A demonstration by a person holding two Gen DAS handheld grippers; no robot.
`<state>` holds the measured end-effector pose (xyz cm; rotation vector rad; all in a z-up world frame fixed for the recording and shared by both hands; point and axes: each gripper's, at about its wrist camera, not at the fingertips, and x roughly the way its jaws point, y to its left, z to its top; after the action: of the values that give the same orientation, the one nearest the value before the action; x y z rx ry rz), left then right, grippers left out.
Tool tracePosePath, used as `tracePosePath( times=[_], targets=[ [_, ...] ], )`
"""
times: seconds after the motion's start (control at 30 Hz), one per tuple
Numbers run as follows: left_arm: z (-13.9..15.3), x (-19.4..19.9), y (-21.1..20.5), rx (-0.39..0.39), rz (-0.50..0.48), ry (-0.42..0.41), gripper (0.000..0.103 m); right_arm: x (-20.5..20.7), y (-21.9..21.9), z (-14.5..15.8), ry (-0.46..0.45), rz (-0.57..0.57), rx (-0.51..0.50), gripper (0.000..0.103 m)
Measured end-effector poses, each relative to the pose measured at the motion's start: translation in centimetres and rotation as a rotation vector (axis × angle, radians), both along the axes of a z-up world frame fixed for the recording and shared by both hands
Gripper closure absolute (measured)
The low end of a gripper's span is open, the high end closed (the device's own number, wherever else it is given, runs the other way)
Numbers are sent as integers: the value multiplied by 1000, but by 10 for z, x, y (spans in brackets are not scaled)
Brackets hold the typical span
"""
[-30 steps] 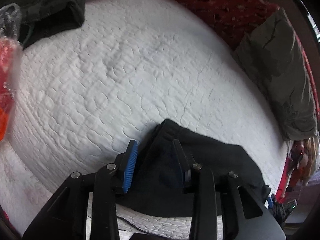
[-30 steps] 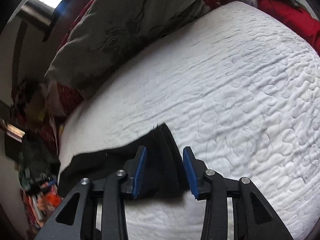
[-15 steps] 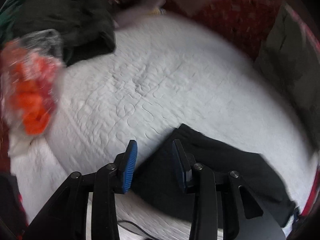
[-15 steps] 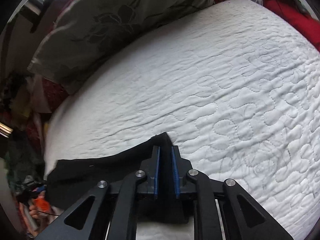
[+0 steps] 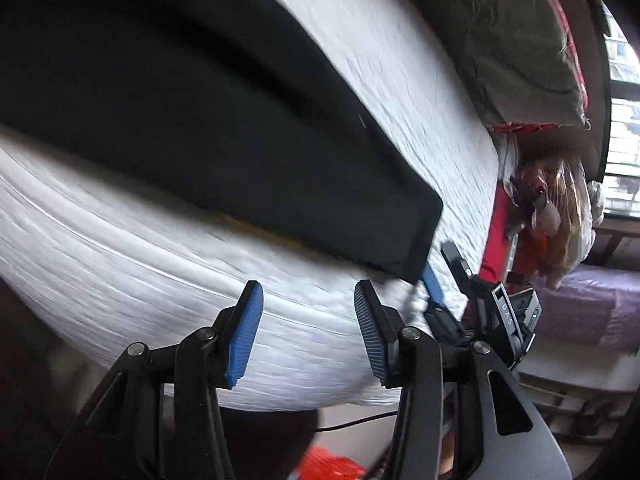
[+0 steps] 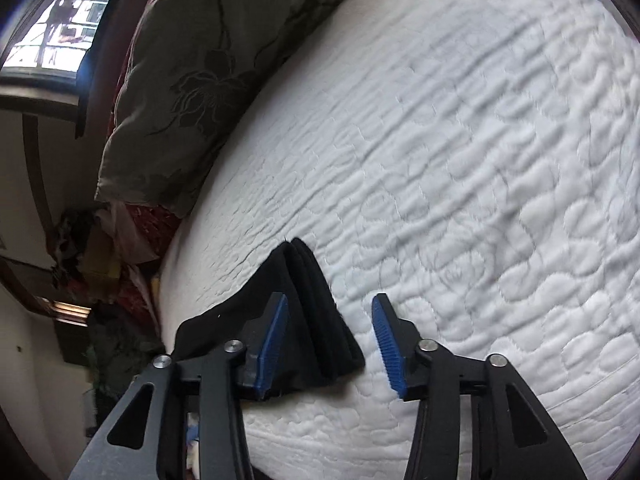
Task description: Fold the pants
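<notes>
Since half a second ago our right gripper (image 6: 330,336) has released the folded black pants (image 6: 316,320); both jaws spread, left gripper (image 5: 308,328) off the bed (image 5: 140,280).

The black pants (image 5: 192,112) lie folded into a flat, layered bundle on the white quilted mattress (image 6: 460,140), near its edge. In the right wrist view several stacked fabric edges (image 6: 316,312) fan out at one corner (at least three folds show). In the left wrist view a squared corner (image 5: 416,224) points toward the mattress edge, blurred.
</notes>
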<state>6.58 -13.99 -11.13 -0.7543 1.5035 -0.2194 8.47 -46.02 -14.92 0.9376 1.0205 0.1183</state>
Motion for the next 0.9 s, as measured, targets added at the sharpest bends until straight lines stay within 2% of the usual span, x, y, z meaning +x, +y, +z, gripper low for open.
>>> tracePosePath(
  times=[0.13,0.33,0.43,0.57,0.63,0.8,0.9],
  targets=[
    [-12,-6,-18,-23,39,46,57,2,-3,-10,-13,6,84,52],
    [-33,-13,-13,-74,139,112,57,33,1,-27,-38,73,216,52],
    [-34,-10,-17,-88,166,116,57,56,8,-34,-22,106,295,52],
    [-37,-5,-25,-127,195,115,57,84,19,-35,2,196,353,52],
    [-39,-3,-30,-137,214,119,57,90,19,-37,12,221,365,56],
    [-42,4,-38,-156,267,117,53,84,6,-50,-4,198,473,61],
    [-47,13,-41,-206,291,116,52,81,1,-55,-19,170,525,61]
  ],
)
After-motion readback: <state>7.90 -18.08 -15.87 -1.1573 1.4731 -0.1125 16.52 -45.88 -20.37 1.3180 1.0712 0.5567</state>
